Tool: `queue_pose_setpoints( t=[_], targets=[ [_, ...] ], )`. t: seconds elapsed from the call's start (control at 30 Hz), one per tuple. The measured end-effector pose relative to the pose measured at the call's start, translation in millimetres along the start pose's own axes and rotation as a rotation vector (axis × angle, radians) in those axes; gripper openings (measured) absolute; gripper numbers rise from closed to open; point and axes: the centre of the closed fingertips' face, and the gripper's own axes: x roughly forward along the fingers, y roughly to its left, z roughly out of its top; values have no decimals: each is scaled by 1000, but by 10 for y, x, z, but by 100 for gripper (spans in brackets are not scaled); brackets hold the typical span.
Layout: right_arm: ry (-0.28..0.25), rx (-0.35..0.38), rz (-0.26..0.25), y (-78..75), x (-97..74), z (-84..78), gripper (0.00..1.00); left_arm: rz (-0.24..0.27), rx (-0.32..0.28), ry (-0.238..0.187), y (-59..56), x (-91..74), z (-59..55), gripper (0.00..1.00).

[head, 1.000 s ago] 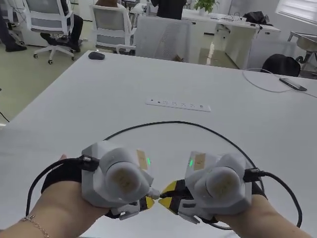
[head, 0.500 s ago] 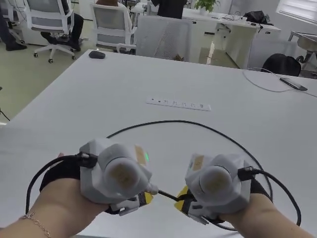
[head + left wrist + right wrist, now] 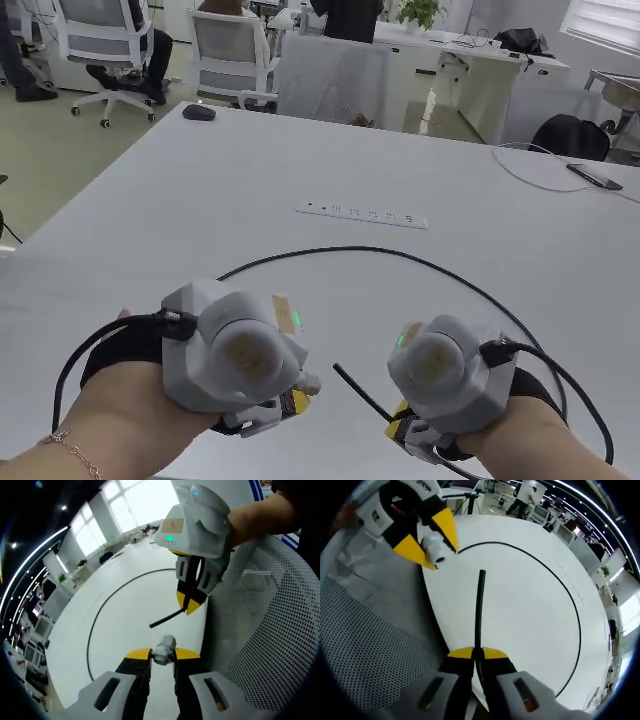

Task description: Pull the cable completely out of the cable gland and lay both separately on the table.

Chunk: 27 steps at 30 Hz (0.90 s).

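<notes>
A small grey cable gland [image 3: 164, 650] sits pinched between the yellow jaws of my left gripper [image 3: 162, 654], low in the left gripper view. My right gripper [image 3: 476, 653] is shut on the black cable [image 3: 479, 610], whose free end [image 3: 481, 572] points toward the gland [image 3: 434, 550] with a gap between them. In the head view the left gripper [image 3: 300, 400] holds the gland [image 3: 310, 383] at the table's near edge. The right gripper [image 3: 400, 430] is to its right, and the cable's bare end [image 3: 336, 369] sticks out between them. The rest of the cable [image 3: 380, 248] loops across the white table [image 3: 200, 210].
A white power strip [image 3: 362, 214] lies flat beyond the cable loop. A dark mouse [image 3: 197, 112] rests at the far left edge, and a phone [image 3: 594, 176] with a thin white lead at the far right. Office chairs [image 3: 228, 50] stand behind the table.
The two grippers, tip to tip a second ago, have drawn apart. My right gripper moved right and toward me with the cable, and the cable's end has come free of the gland.
</notes>
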Motion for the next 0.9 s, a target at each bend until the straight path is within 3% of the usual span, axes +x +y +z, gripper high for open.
queue_pose_setpoints(
  t=[0.1,0.2,0.27,0.33,0.47,0.6,0.67,0.77,0.9],
  targets=[
    [-42,45,82,-27,7,110,4,13,-12,-12,65,-26,11,17],
    [-71,37,100,-214,49,242,4,8,-21,-6,51,-25,-18,17],
    [-112,96,144,-321,153,374,4,3,-21,0,36,-13,-27,17],
    [-109,124,148,-479,309,430,4,1,-15,4,28,-5,-25,17],
    [-112,130,98,-805,607,523,4,-12,-18,21,-10,9,-68,17],
    [-139,222,29,-1156,838,588,6,-22,-25,39,-30,19,-118,17],
    [-120,250,-9,-1290,883,542,11,-25,-26,45,-37,27,-129,17],
    [-110,256,-46,-1391,817,509,30,-33,-34,43,-42,29,-127,17],
    [-181,267,-41,-1371,496,555,30,-50,-69,20,-28,31,-88,17]
  ],
)
